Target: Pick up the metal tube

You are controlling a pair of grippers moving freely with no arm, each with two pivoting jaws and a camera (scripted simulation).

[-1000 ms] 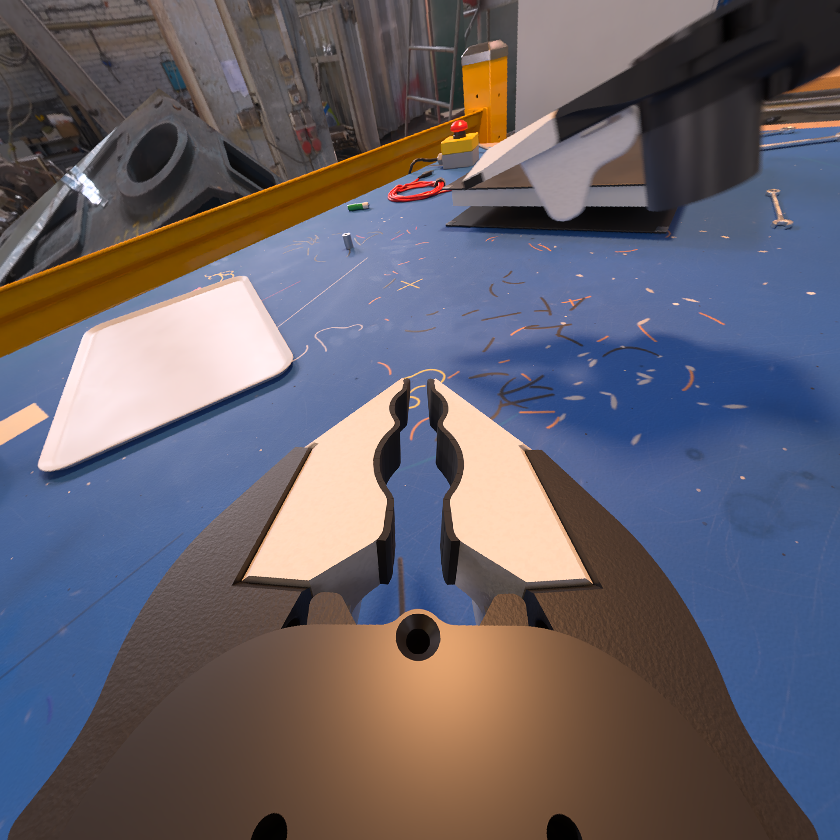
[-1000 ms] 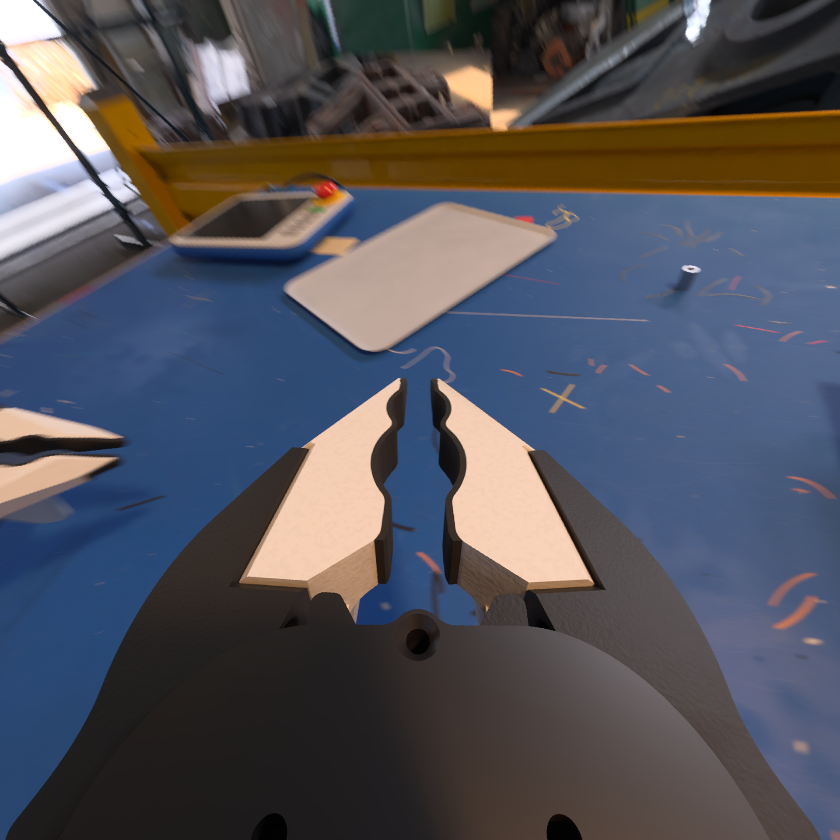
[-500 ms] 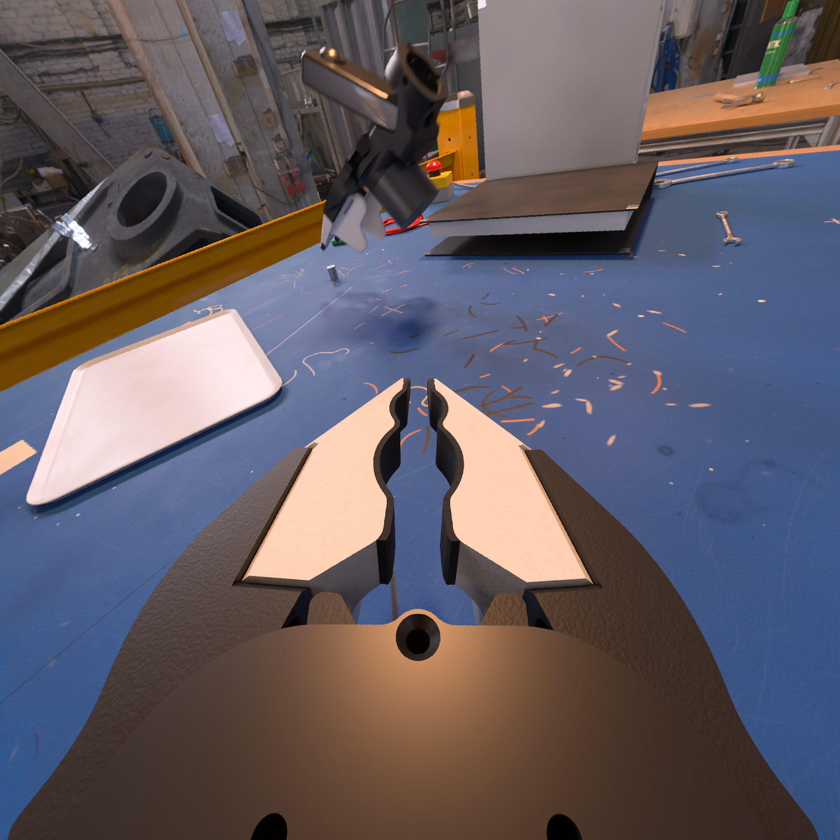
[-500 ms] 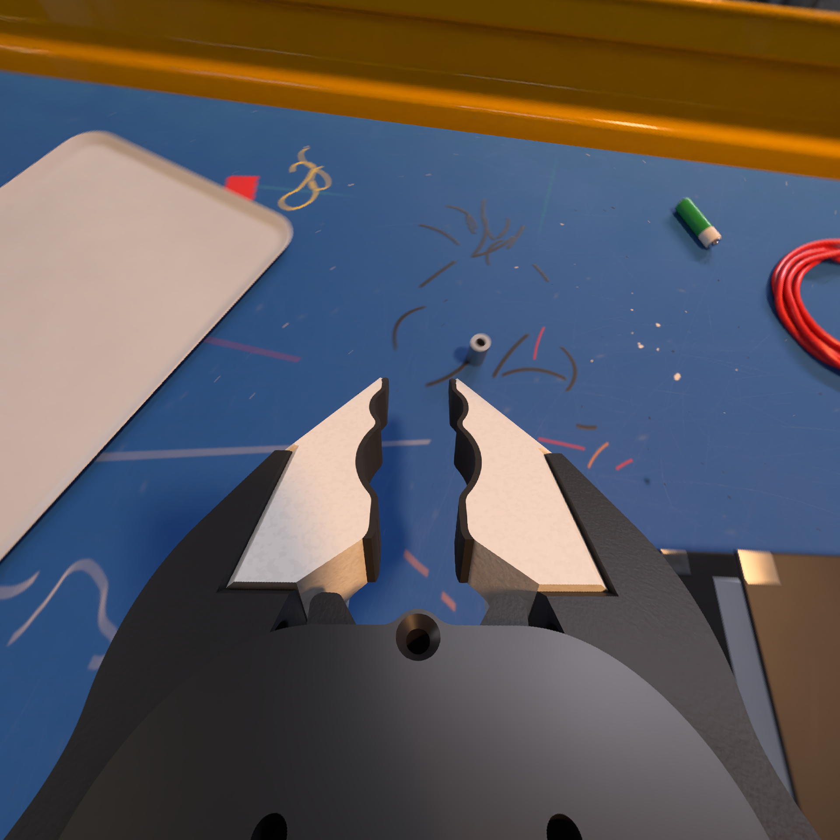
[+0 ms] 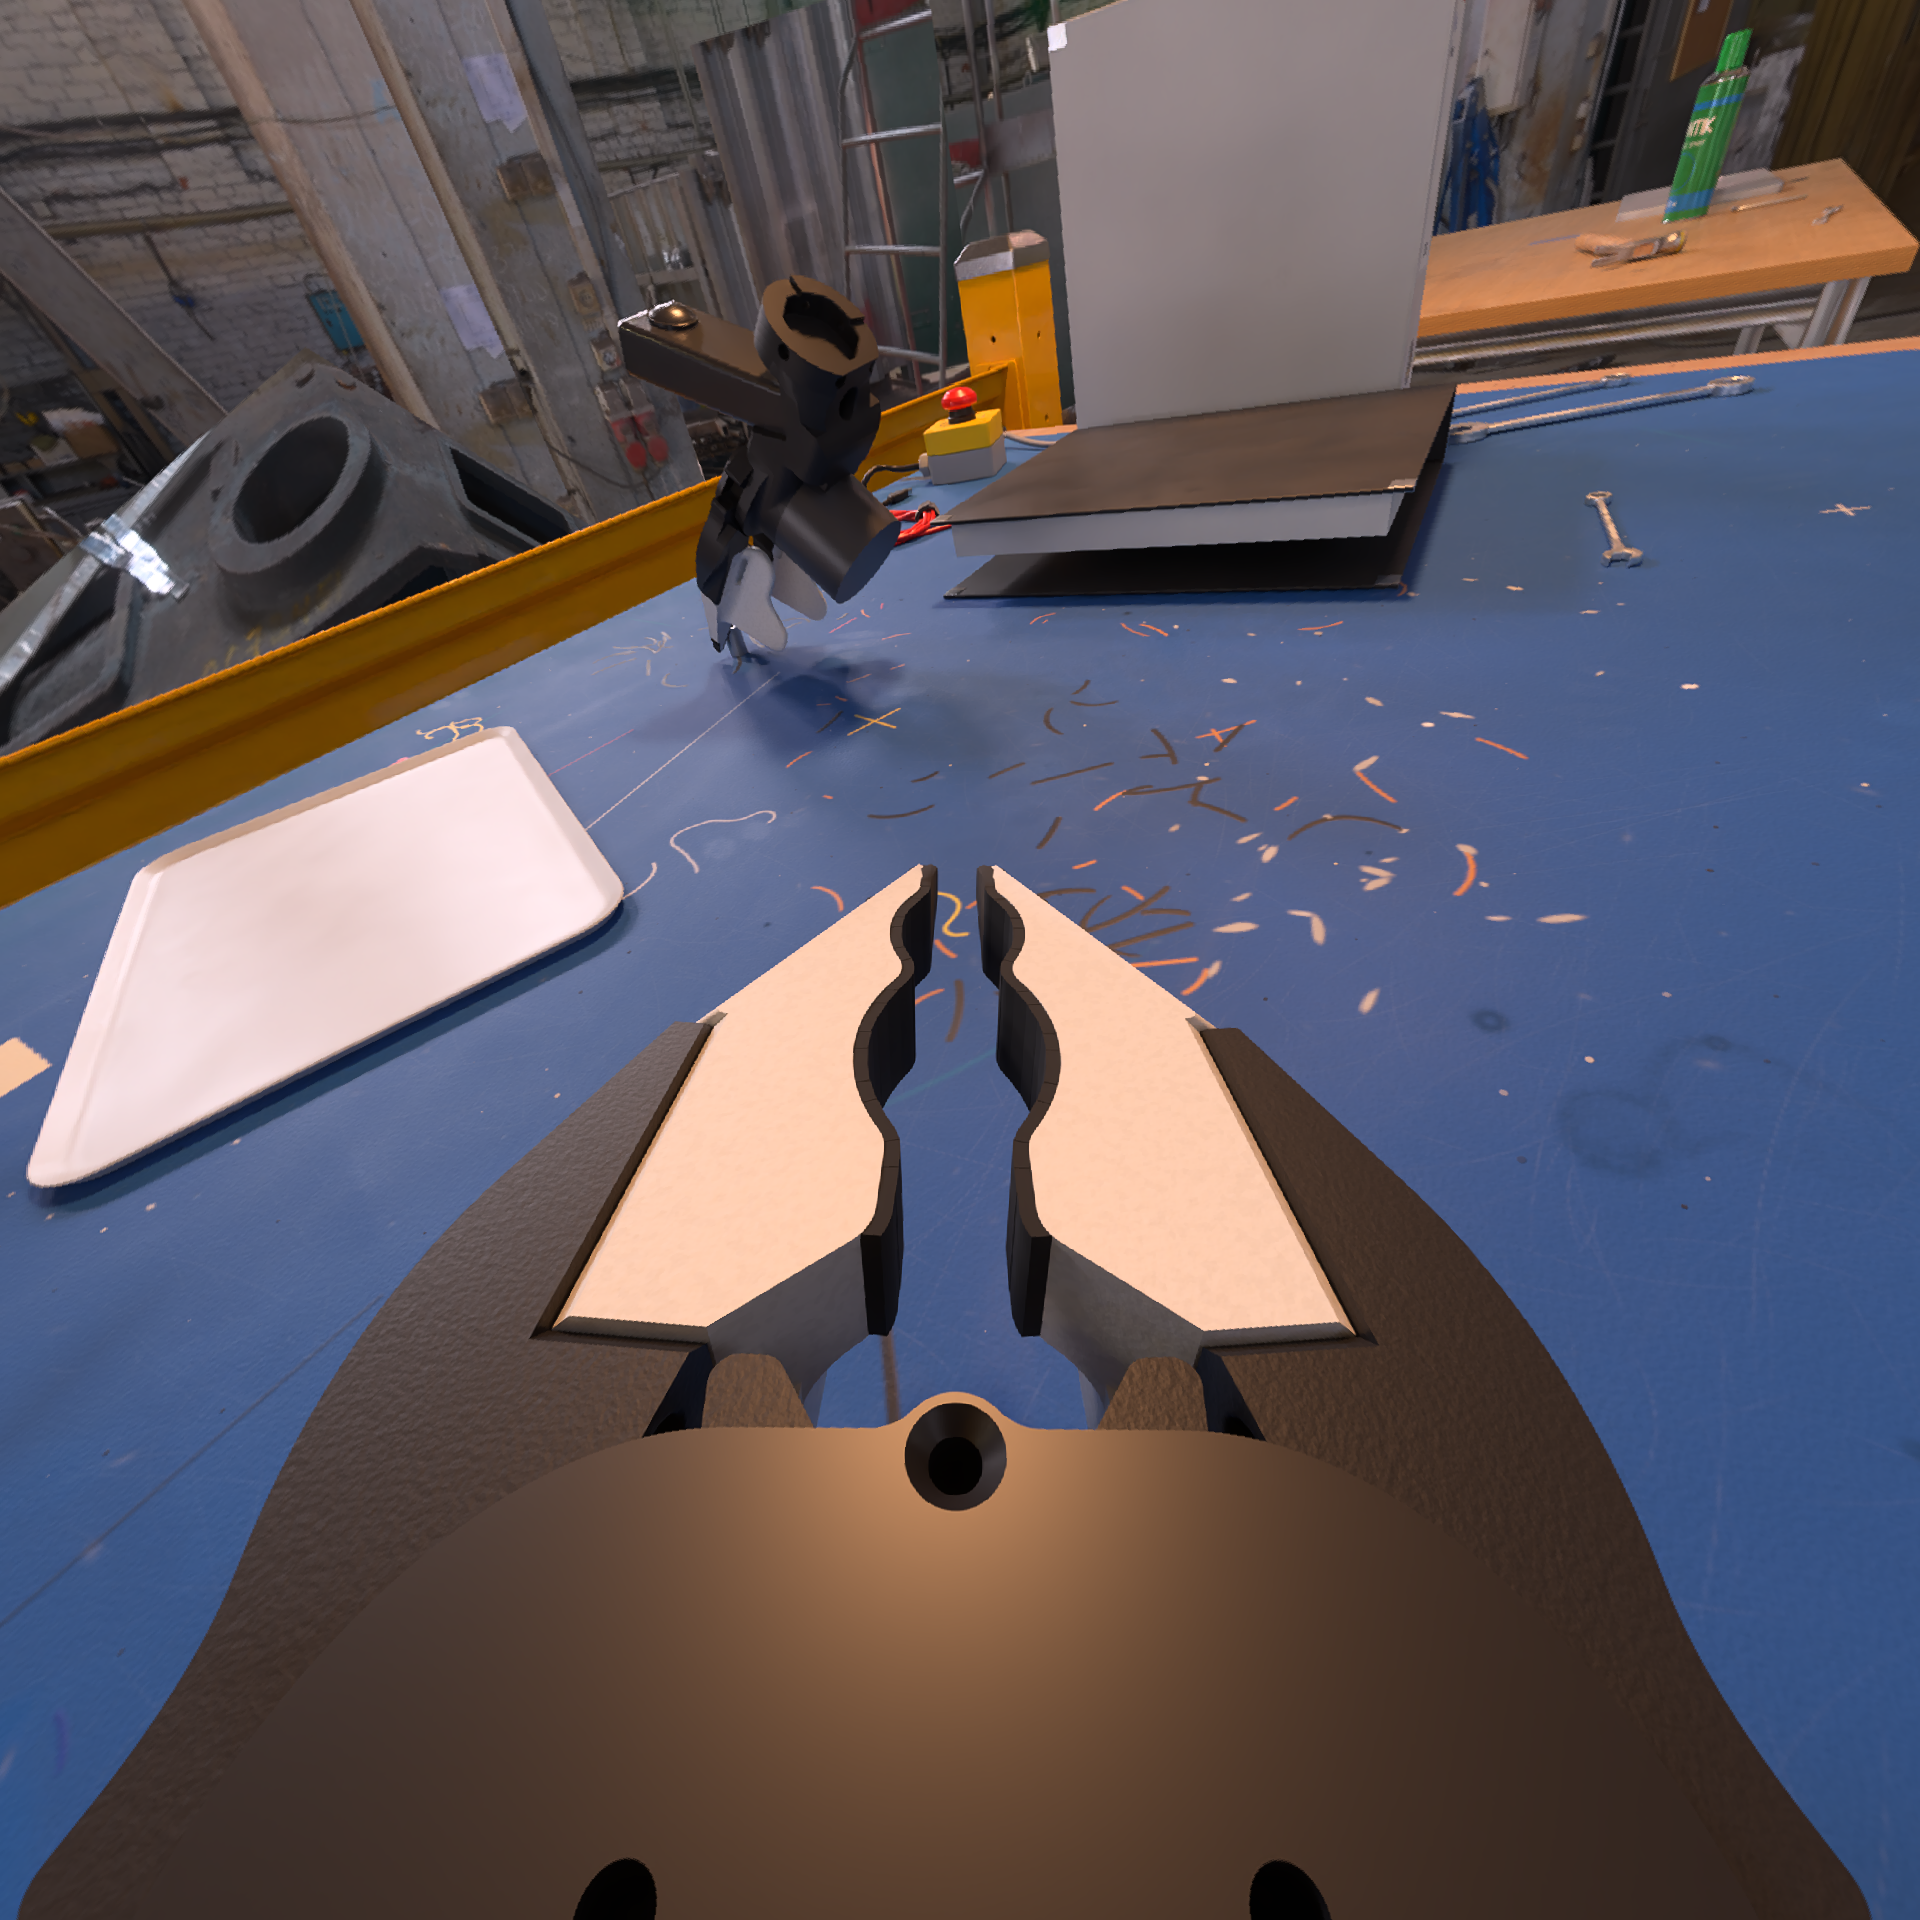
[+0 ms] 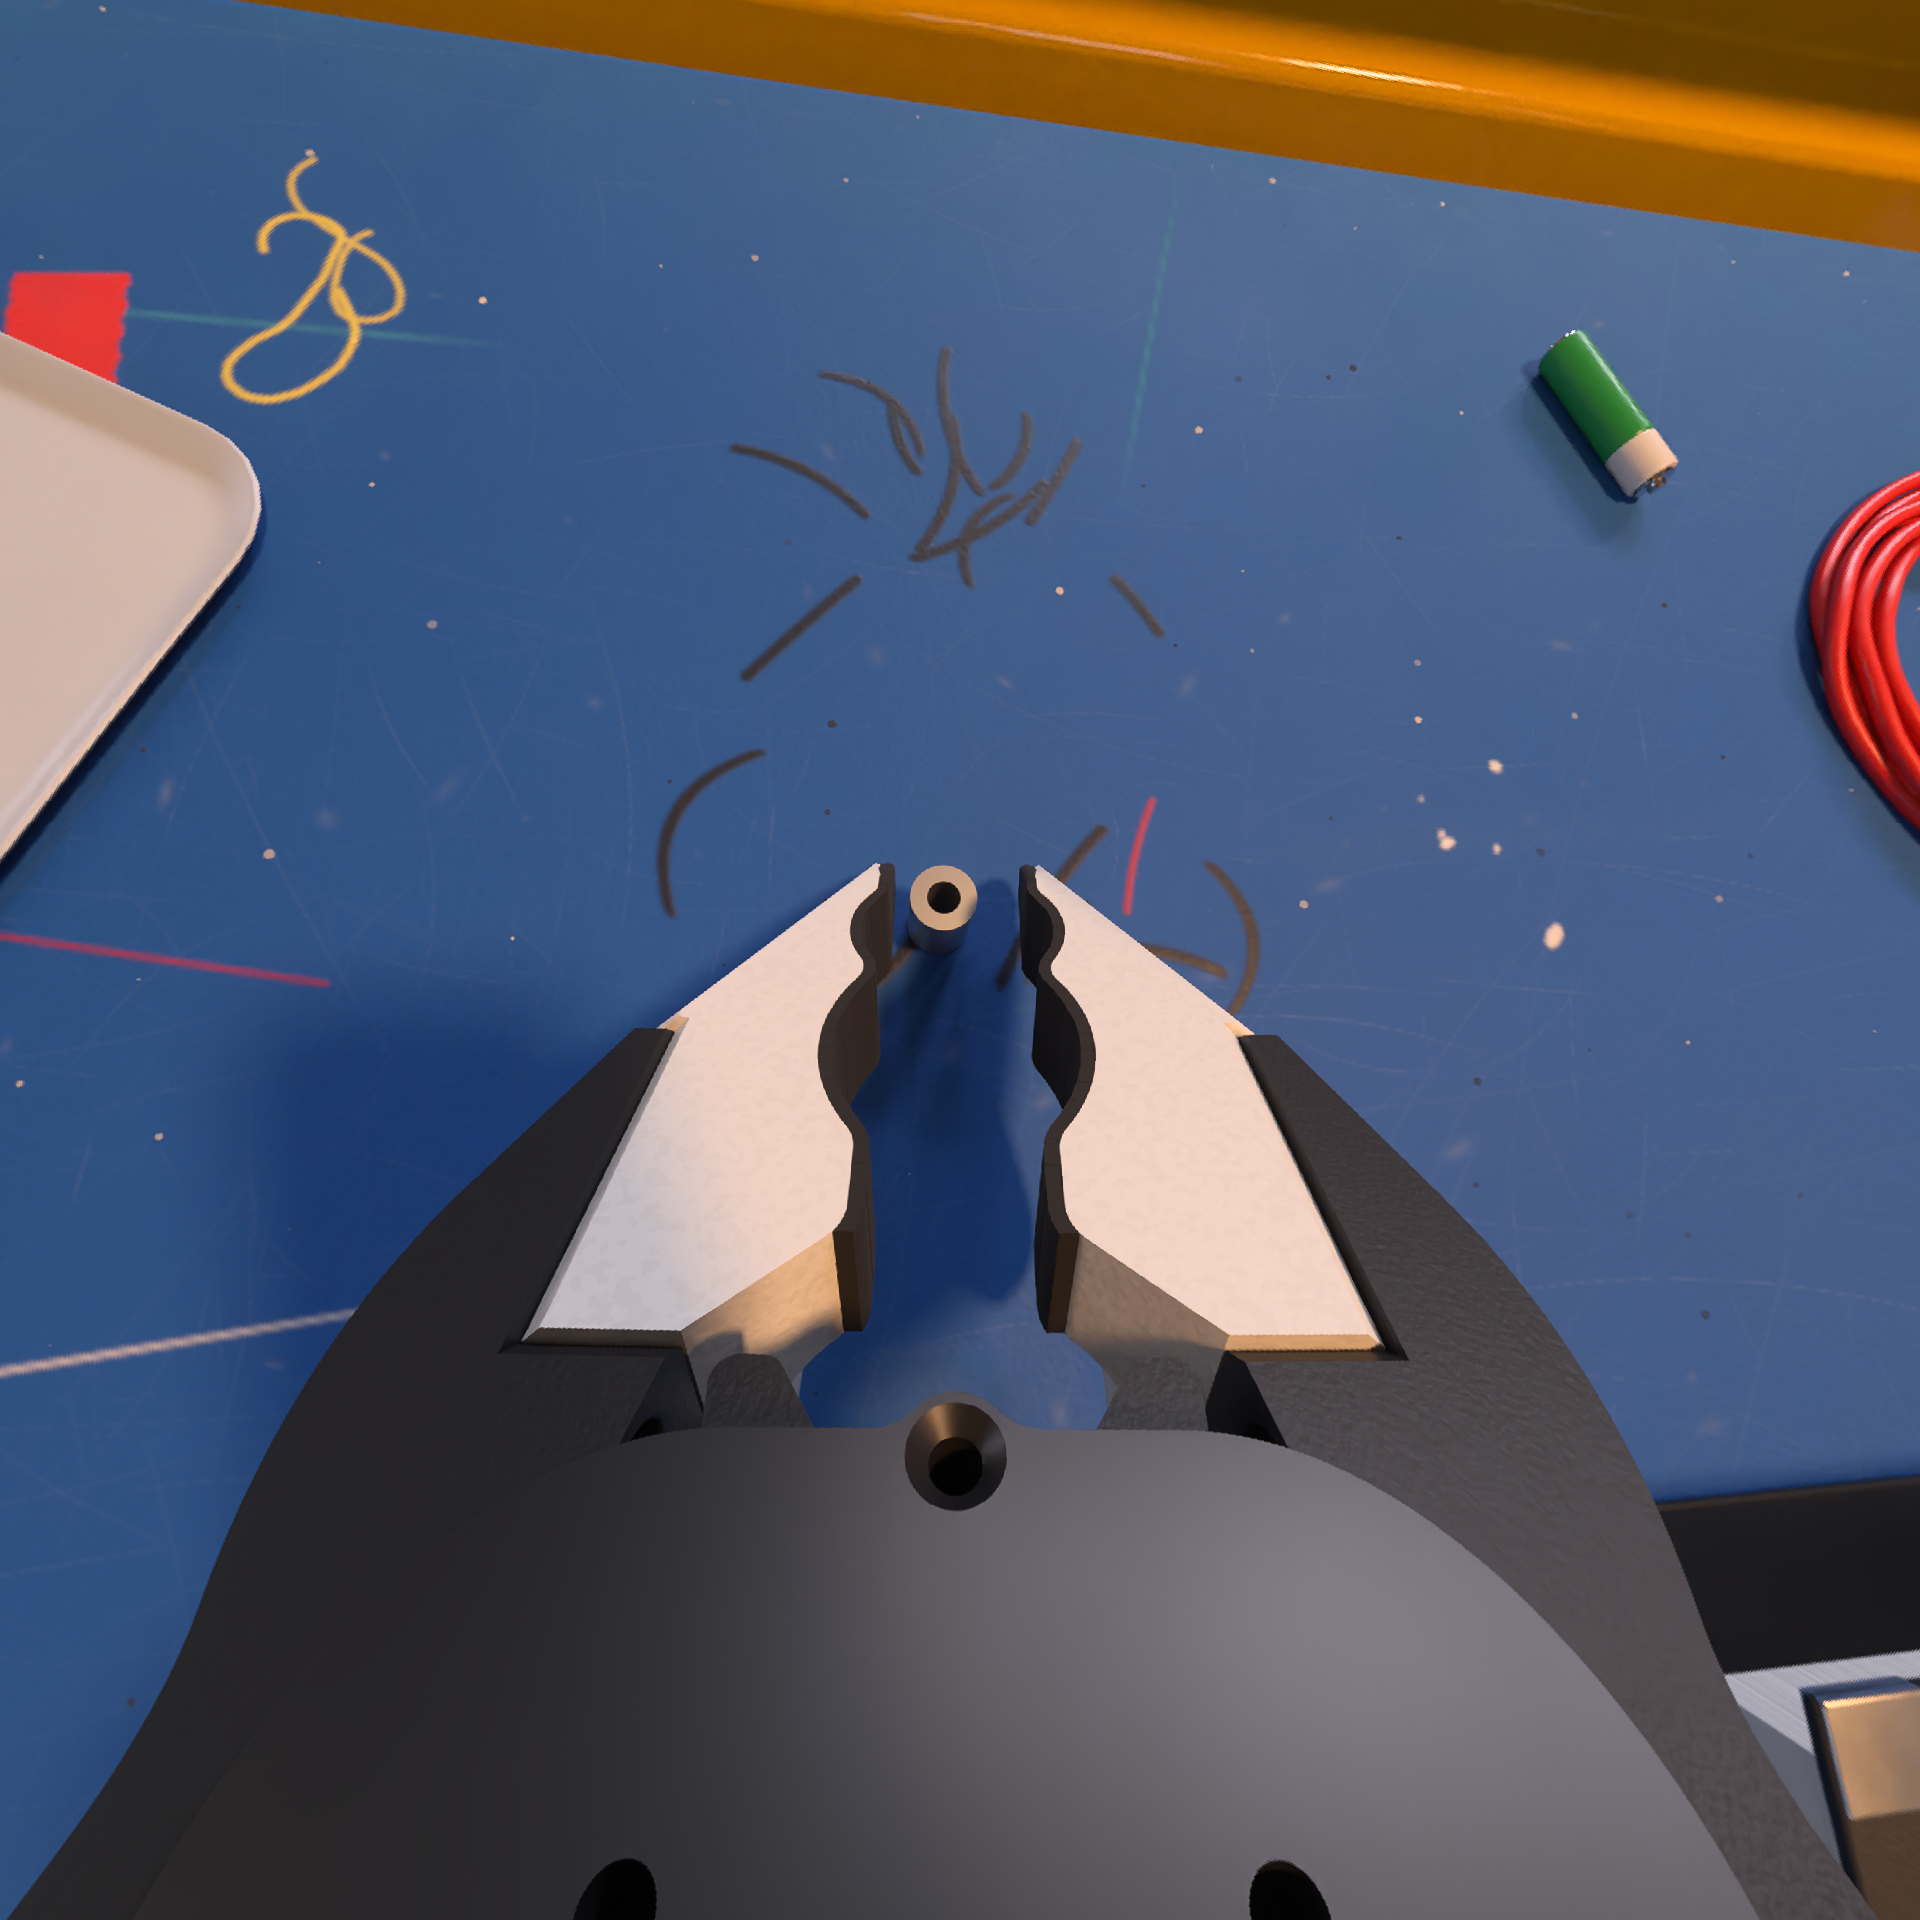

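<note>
The metal tube (image 6: 942, 907) is a short grey cylinder standing upright on the blue table, its bore facing up. My right gripper (image 6: 954, 896) points down at it, open, with the tube between the fingertips, close to the left one; the right fingertip stands clear of it. In the left wrist view the right gripper (image 5: 740, 636) hangs low over the far part of the table, and the tube is hidden there by its fingers. My left gripper (image 5: 956, 883) hovers over the table's middle, jaws nearly closed and empty.
A white tray (image 5: 312, 935) lies left; its corner shows in the right wrist view (image 6: 104, 540). A yellow rail (image 6: 1351, 94) bounds the far edge. A green-and-white cylinder (image 6: 1605, 416), red cable coil (image 6: 1870, 644), a dark flat panel (image 5: 1195, 499) and a wrench (image 5: 1610, 528) lie around.
My right gripper swung over to the tube, tilted down, opened wider and descended until its fingertips bracket the tube. My left gripper stayed nearly still, jaws unchanged.
</note>
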